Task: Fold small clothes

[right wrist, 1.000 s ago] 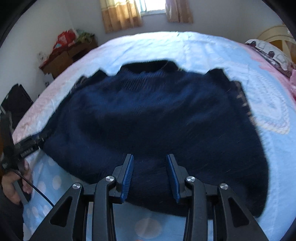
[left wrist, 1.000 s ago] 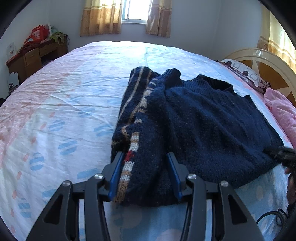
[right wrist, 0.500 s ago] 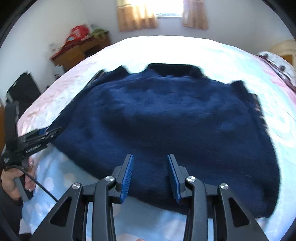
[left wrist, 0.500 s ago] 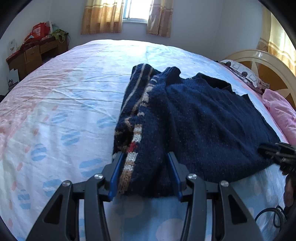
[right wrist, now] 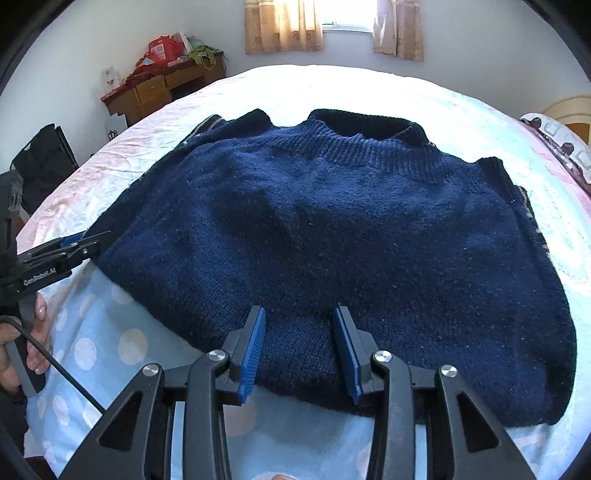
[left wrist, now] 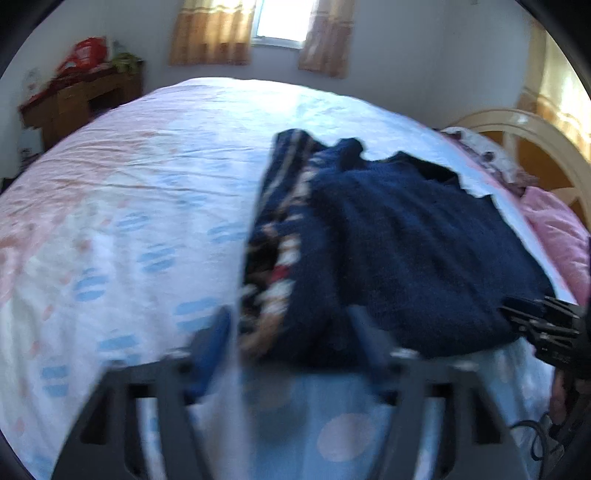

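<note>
One text can be read: "GenRobot.AI", in white letters on the black side of the left gripper, seen in the right wrist view far left of the right gripper's jaws. Red packages on the desk, well beyond those jaws, may bear print, but it is too small to make out.

A wide bed with a pale pink-and-blue patterned sheet fills the room. Plain white walls enclose it. A bright window in the far wall sits between tan patterned curtains. A brown wooden desk with drawers stands in the far left corner, piled with red items. A cream curved headboard lies right.
</note>
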The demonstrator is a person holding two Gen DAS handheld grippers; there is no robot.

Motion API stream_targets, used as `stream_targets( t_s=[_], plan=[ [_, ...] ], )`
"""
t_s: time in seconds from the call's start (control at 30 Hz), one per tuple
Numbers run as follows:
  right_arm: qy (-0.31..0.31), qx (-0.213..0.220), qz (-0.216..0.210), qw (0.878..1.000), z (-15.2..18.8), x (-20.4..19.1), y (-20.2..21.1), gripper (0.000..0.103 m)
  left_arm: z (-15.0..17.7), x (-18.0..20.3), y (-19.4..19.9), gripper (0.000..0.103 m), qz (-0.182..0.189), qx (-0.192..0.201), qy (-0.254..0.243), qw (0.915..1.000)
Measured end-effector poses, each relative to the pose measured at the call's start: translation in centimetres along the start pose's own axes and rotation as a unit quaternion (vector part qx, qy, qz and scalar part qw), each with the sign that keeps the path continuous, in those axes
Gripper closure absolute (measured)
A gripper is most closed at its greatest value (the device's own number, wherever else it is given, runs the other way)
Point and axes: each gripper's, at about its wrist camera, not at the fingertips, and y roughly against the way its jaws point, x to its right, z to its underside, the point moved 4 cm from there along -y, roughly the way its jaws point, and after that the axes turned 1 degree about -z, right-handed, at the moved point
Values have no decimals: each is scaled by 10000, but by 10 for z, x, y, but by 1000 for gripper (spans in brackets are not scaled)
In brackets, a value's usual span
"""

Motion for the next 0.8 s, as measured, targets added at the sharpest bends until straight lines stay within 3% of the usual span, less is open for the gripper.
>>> stream_targets(
  t_s=[0.13,0.3,0.37,0.43,0.8],
  plan=[
    [-18,34,73,10000,1,-3,6,62,1,-8,5,14,226,43,229,9995],
    [153,142,71,9998,-1,-15,16,60,2,-11,8,14,216,-41,275,9994],
    [340,226,56,9992,-2,-26,21,54,2,-13,12,14,236,-46,274,9993],
    [577,248,8,9980,-3,-38,24,48,3,-15,16,14,210,-45,223,9995],
    [1479,368,-64,9883,-12,-105,14,48,8,-46,29,14,-12,-256,-69,9996]
  ],
)
